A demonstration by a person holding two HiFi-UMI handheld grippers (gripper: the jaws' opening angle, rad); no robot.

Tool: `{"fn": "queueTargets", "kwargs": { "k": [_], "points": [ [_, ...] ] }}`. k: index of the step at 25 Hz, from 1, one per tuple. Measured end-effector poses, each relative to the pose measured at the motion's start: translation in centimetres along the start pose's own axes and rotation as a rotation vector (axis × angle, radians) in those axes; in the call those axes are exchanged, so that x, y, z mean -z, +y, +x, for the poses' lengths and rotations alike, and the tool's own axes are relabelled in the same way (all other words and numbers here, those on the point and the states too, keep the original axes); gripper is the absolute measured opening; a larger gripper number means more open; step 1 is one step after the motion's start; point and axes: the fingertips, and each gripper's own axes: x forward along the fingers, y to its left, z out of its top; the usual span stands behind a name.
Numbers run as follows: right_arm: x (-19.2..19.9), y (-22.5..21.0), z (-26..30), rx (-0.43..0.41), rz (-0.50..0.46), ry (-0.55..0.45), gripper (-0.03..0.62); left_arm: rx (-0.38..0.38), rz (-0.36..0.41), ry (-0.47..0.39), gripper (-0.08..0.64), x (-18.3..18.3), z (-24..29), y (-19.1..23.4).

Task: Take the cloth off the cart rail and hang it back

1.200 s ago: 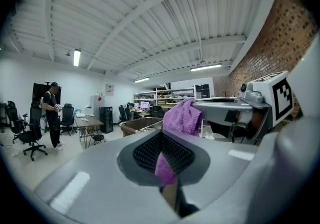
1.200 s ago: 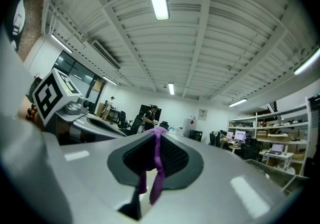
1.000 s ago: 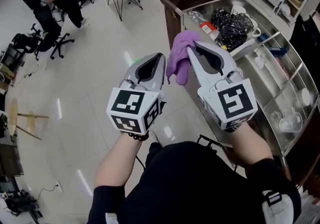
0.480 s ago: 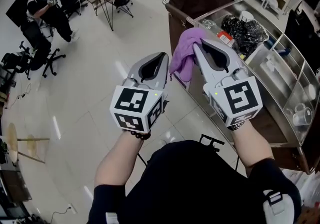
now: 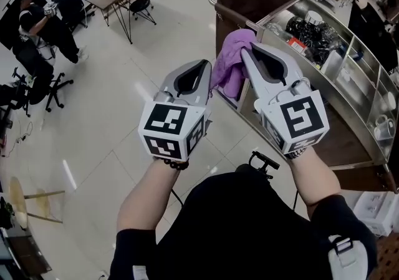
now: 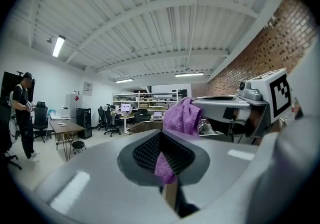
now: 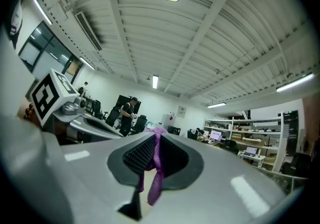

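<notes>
The left gripper and the right gripper are both holding the purple cloth up in the air between their tips, out over the floor just beside the near corner of the steel cart, clear of any rail. In the left gripper view the ribbed pads are closing on a fold of the cloth with almost no gap, and in the right gripper view the pads are likewise pinching only a thin strand of it. That thin pinch looks like the main risk: if the two grippers are drawing apart to spread the cloth, the strand may be slipping out, leaving the cloth dangling from one side or dropping to the floor. The cloth is also hanging bunched, so it may be landing on the rail as a lump and sliding off, or catching on the black bags on the cart top. No brand or wording is reading clearly; only the square black-and-white markers on the gripper cubes are showing, and a bottle's red label is too small to read
</notes>
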Motion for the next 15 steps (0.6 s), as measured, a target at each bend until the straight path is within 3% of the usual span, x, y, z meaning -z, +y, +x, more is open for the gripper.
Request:
{"fn": "queueTargets", "kwargs": {
  "k": [15],
  "points": [
    [1.1,1.3,6.9,0.052,-0.013,0.029,0.031,0.057,-0.011,-0.004,-0.011,0.8,1.8,7.0]
  ]
}}
